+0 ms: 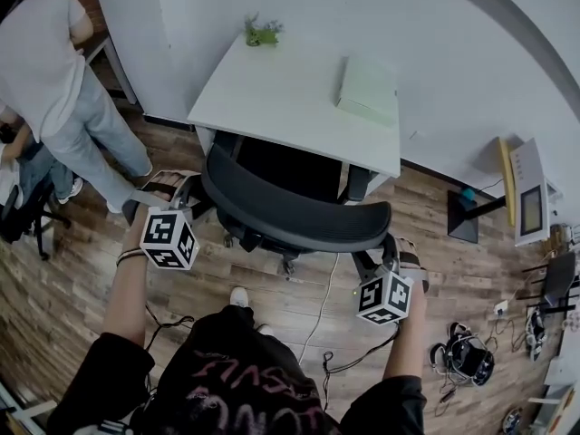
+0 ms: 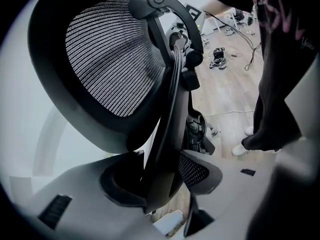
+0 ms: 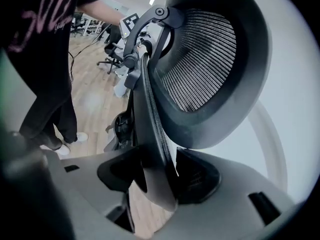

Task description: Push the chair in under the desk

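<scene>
Left gripper (image 2: 159,181) and right gripper (image 3: 157,176) each clench an outer edge of the chair's (image 1: 290,211) curved backrest, one on each side, a hold that looks meant to keep the push straight. The chair faces the desk (image 1: 272,98), its seat partly beneath the front edge and its backrest outside it. The space beneath appears open. A cable (image 1: 313,320) trails on the floor by the chair's base, and a bystander (image 1: 54,71) stands well to the left.

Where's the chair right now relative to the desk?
Centre of the head view: the chair sits at the white desk's near edge, backrest clamped by the left gripper and right gripper.
</scene>
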Tool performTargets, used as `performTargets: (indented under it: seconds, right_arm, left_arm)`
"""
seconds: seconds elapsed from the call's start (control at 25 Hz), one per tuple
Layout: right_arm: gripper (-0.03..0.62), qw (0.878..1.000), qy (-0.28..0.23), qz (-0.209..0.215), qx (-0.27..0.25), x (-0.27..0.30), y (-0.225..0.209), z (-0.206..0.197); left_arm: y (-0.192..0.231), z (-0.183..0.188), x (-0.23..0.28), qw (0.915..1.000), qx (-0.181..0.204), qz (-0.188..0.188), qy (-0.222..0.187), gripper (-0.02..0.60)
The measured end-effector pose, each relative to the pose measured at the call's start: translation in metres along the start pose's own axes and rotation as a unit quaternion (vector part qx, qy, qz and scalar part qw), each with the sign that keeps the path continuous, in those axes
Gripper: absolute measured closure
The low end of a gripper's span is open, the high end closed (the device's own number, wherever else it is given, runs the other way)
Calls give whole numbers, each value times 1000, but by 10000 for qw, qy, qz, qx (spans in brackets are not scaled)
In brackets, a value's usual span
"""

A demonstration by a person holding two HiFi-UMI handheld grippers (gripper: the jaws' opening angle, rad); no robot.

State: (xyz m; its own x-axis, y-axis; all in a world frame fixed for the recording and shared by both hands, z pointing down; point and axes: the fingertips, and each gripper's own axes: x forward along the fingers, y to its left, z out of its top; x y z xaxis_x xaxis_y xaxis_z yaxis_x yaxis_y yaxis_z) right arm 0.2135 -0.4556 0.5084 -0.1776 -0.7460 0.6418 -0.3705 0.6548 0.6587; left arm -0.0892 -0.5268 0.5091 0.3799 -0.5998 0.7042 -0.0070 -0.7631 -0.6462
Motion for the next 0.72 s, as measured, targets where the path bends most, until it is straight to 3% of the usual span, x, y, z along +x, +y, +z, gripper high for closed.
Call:
performTargets:
  seconds: [0.72]
  right_arm:
    - [365,9989,366,-273,-70,47,-40,-2]
  left_arm:
    - [49,-9,43,9997,152,120,-130,356]
